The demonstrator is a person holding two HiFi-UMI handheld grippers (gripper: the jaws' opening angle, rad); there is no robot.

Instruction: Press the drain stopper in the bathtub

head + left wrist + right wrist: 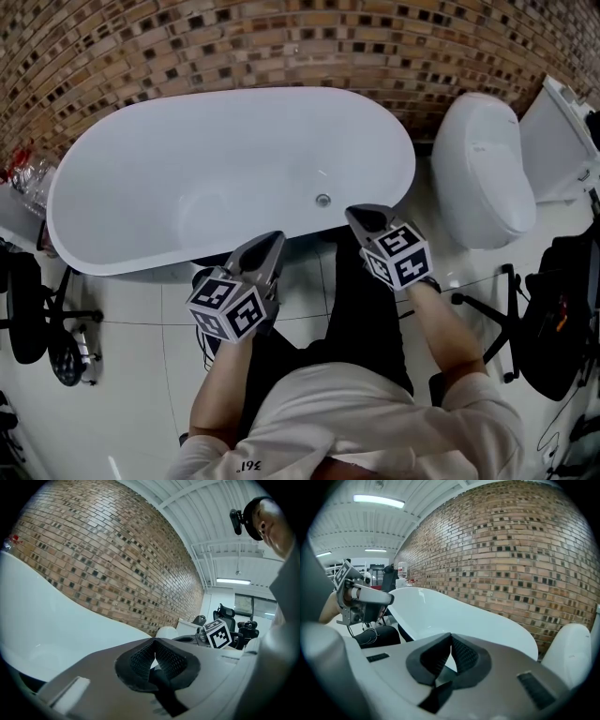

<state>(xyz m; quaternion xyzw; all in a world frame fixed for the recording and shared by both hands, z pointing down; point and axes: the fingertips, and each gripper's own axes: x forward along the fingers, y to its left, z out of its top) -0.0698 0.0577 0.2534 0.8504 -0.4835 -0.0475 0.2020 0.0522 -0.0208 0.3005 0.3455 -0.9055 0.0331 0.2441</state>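
Observation:
A white oval bathtub (141, 159) stands against the brick wall, with a small round metal drain stopper (323, 200) on its floor toward the right end. Both grippers hover outside the tub's near rim. My left gripper (273, 240) is shut and empty, just below the rim. My right gripper (361, 215) is shut and empty too, at the rim a little to the right of the stopper. In the left gripper view the jaws (154, 654) meet with the tub rim (56, 625) beyond; the right gripper view shows closed jaws (451, 648) before the tub (454, 616).
A white toilet (480, 169) sits right of the tub, with a white cabinet (562, 141) beyond it. Office chairs stand at the left (37, 309) and right (553, 309). The person's dark trousers (361, 319) stand on the white tiled floor.

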